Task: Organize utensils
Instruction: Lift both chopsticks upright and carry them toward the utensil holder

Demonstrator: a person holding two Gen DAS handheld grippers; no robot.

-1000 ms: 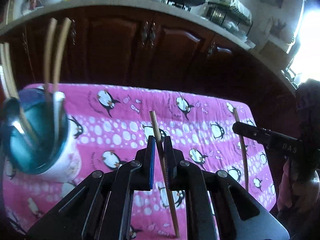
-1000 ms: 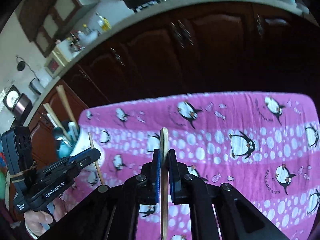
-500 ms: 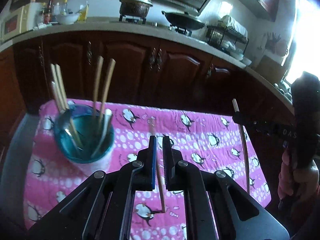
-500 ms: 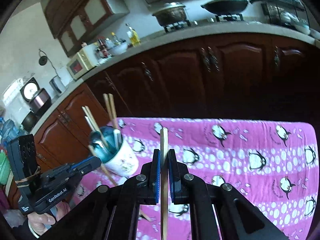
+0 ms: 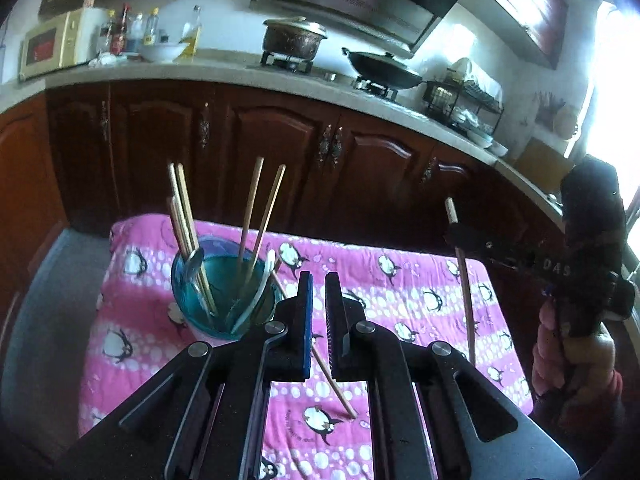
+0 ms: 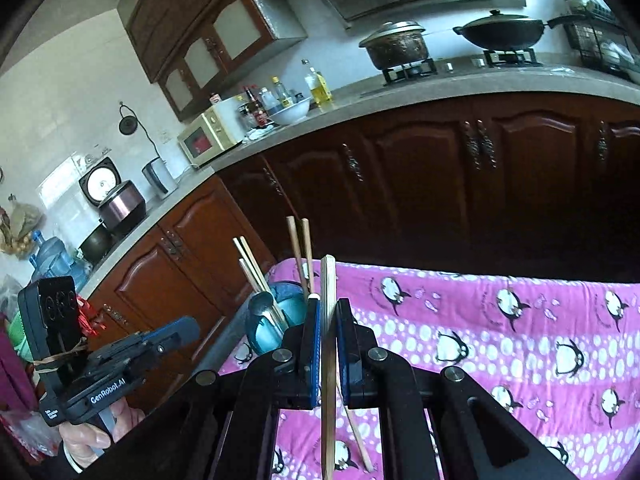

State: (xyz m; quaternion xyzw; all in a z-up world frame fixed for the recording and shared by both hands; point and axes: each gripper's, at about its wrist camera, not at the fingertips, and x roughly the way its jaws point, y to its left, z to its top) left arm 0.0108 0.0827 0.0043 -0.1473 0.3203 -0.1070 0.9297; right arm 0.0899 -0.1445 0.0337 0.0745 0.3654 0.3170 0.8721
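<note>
A blue-lined cup (image 5: pixel 224 292) on the pink penguin cloth (image 5: pixel 400 280) holds several chopsticks and spoons. One chopstick (image 5: pixel 332 380) lies on the cloth, one end leaning at the cup. My left gripper (image 5: pixel 316 284) hovers above it, jaws a narrow gap apart and empty. My right gripper (image 6: pixel 327 308) is shut on a chopstick (image 6: pixel 328 360) held upright; it also shows at the right of the left wrist view (image 5: pixel 462 276). The cup shows in the right wrist view (image 6: pixel 272 320), left of the fingers.
Dark wood cabinets (image 5: pixel 280 152) and a counter with a pot (image 5: pixel 294 38) and wok (image 5: pixel 384 70) stand behind the table. The cloth's left edge (image 5: pixel 104 320) drops to grey floor. The left gripper body (image 6: pixel 100 368) sits at the left of the right wrist view.
Both grippers have risen and pulled back. The left gripper has let go of its chopstick, which now lies on the cloth against the cup. The right still holds its chopstick.
</note>
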